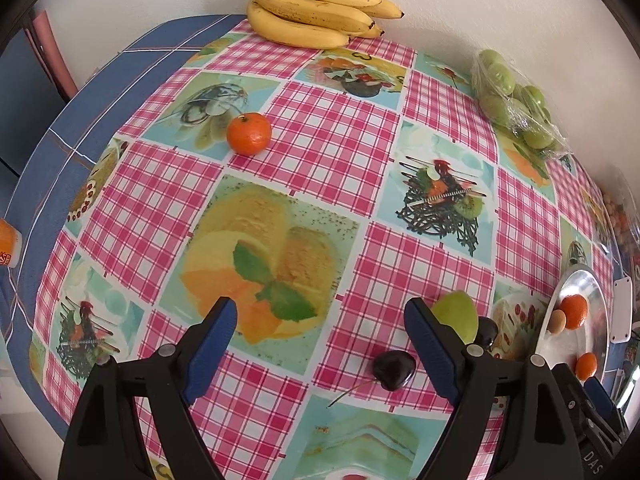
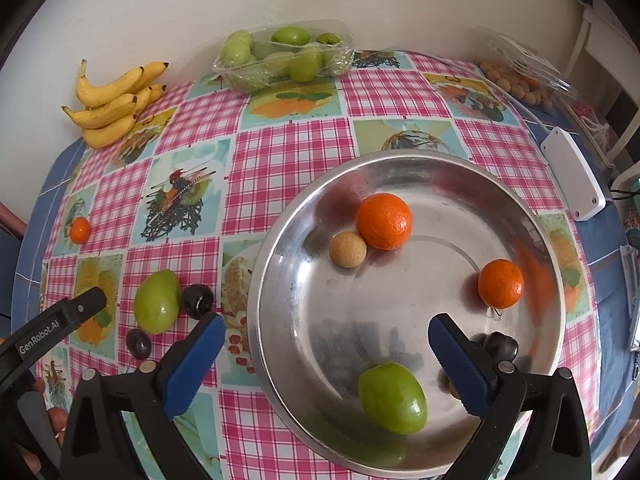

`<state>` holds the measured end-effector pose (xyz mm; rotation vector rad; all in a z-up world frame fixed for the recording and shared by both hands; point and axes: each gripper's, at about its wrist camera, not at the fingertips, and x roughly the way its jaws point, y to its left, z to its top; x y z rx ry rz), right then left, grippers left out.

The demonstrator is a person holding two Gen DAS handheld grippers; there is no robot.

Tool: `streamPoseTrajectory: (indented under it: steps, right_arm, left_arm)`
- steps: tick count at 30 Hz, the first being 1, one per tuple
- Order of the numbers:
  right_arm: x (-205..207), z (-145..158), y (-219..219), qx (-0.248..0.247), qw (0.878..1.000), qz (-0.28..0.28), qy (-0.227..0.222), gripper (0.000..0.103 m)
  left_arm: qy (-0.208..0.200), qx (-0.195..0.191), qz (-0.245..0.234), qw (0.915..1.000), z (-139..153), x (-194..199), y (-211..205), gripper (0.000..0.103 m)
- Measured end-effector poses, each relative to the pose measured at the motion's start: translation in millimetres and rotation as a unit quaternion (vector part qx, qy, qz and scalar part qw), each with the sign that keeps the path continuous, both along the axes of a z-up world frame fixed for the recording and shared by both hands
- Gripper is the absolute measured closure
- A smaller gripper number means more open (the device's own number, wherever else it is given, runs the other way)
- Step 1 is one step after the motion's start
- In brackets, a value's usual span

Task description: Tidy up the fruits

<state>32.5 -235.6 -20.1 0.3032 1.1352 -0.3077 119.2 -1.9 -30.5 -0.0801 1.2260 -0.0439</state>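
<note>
The right hand-held gripper (image 2: 322,354) hangs over the near side of the steel bowl (image 2: 516,192), jaws spread wide and gripping nothing; a green fruit (image 2: 392,398) lies in the bowl just below and between its blue pads, not touched by either. Behind the right pad a dark cherry (image 2: 501,346) rests against the bowl's inner wall. Farther in sit a small orange (image 2: 501,283), a larger orange (image 2: 383,221) and a tan ball-shaped fruit (image 2: 347,249) touching the larger orange.

The left hand-held gripper (image 1: 320,344) is also wide open and empty above the checked cloth of the worktop (image 1: 320,132). A dark cherry with a stem (image 1: 394,370) lies on the cloth between its pads, nearer the right one – whether it touches that pad cannot be told. Just beyond that pad lies a second green fruit (image 1: 456,314) with another cherry (image 1: 489,332) beside it, both outside the bowl and near its left rim.

Farther across the cloth a lone mandarin (image 1: 249,133) sits well apart from everything else. At the far edge, against the wall, lie a bunch of bananas (image 1: 316,8) and a clear wrapped tray of green fruits (image 2: 282,56) – and towards the right corner a clear box of small tan fruits (image 2: 520,80), near a white block (image 2: 572,172) beside the bowl
</note>
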Motion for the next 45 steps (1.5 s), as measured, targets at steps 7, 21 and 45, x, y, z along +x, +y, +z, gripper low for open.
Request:
streamPoseTrajectory:
  steps: [7, 21, 45]
  right_arm:
    - [-1.9, 6.4, 3.3, 0.014, 0.999, 0.004, -0.029, 0.000]
    - [-0.1, 12.2, 17.6, 0.018, 0.999, 0.021, -0.041, 0.000]
    - [27.0, 1.0, 61.8, 0.112, 0.991, 0.032, -0.066, 0.004]
  left_arm:
    - [-0.019, -0.010, -0.005, 0.9998, 6.8, -1.8, -1.4, 0.017]
    - [-0.015, -0.002, -0.038, 0.9992, 14.5, -12.1, 1.3, 0.017]
    - [0.012, -0.026, -0.015, 0.9995, 3.3, -10.8, 33.7, 0.017]
